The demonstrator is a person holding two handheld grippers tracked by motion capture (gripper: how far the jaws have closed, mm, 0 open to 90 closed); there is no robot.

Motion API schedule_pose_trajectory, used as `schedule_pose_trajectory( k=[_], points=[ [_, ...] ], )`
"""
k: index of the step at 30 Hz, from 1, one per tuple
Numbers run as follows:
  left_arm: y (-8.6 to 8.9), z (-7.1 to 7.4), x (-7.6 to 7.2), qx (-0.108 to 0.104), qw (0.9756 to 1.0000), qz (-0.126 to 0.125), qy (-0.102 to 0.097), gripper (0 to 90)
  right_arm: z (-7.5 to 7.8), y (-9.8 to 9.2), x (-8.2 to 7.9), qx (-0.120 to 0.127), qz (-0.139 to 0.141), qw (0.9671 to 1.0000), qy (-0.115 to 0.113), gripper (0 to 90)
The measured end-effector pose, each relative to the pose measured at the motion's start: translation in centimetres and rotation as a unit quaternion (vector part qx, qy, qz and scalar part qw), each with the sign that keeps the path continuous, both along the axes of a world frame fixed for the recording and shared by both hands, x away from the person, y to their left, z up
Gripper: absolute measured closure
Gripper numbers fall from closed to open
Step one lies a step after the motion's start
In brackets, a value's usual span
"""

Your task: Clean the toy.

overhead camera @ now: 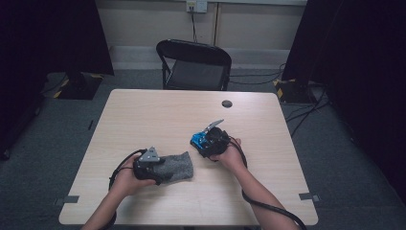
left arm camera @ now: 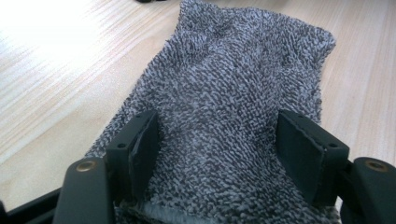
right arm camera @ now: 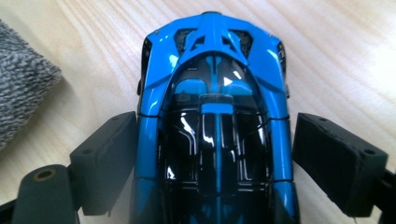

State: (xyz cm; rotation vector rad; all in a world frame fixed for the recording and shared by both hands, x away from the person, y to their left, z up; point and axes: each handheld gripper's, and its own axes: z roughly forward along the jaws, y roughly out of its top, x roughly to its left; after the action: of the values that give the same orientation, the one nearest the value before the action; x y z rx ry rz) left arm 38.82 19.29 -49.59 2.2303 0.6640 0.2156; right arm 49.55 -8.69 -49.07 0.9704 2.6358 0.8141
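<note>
A grey knitted cloth [overhead camera: 178, 166] lies flat on the wooden table [overhead camera: 163, 110] in front of the person's left hand. My left gripper [overhead camera: 160, 173] is at its near end. In the left gripper view both pads [left arm camera: 142, 149] press into the cloth [left arm camera: 233, 70], which humps up between them. A blue and black toy car [overhead camera: 197, 140] stands on the table just right of the cloth. My right gripper [overhead camera: 205, 143] straddles the car's rear. In the right gripper view the car [right arm camera: 215, 70] sits between the jaws, with a gap showing by the right pad [right arm camera: 327, 158].
A black folding chair [overhead camera: 194, 64] stands behind the far edge of the table. A small dark round cap [overhead camera: 227, 103] is set in the tabletop at the back right. Cables lie on the floor at the right, and dark curtains hang on both sides.
</note>
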Motion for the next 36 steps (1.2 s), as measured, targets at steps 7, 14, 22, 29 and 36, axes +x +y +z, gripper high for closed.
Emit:
schedule_pose_trajectory(
  k=[7, 14, 22, 29, 36],
  points=[
    [0.01, 0.0, -0.03, 0.001, 1.0, 0.0, -0.001, 30.7, 0.11, -0.09, -0.11, 0.005, 0.014, 0.9999, 0.003, 22.1],
    [-0.02, -0.01, -0.03, 0.0, 1.0, 0.002, 0.0, 30.7, 0.15, -0.29, -0.21, 0.01, 0.004, 0.9999, 0.001, 25.5],
    [-0.03, -0.01, -0.05, 0.0, 1.0, 0.003, 0.0, 30.7, 0.14, -0.3, -0.33, 0.01, -0.001, 0.9999, 0.0, 25.4],
    [-0.04, 0.0, -0.04, 0.0, 1.0, 0.002, 0.0, 30.7, 0.18, -0.14, -0.44, 0.009, -0.015, 0.9998, 0.003, 25.5],
    [-0.04, 0.0, -0.04, 0.0, 1.0, 0.002, 0.0, 30.7, 0.13, -0.22, -0.55, 0.012, -0.015, 0.9998, -0.003, 25.9]
  ],
)
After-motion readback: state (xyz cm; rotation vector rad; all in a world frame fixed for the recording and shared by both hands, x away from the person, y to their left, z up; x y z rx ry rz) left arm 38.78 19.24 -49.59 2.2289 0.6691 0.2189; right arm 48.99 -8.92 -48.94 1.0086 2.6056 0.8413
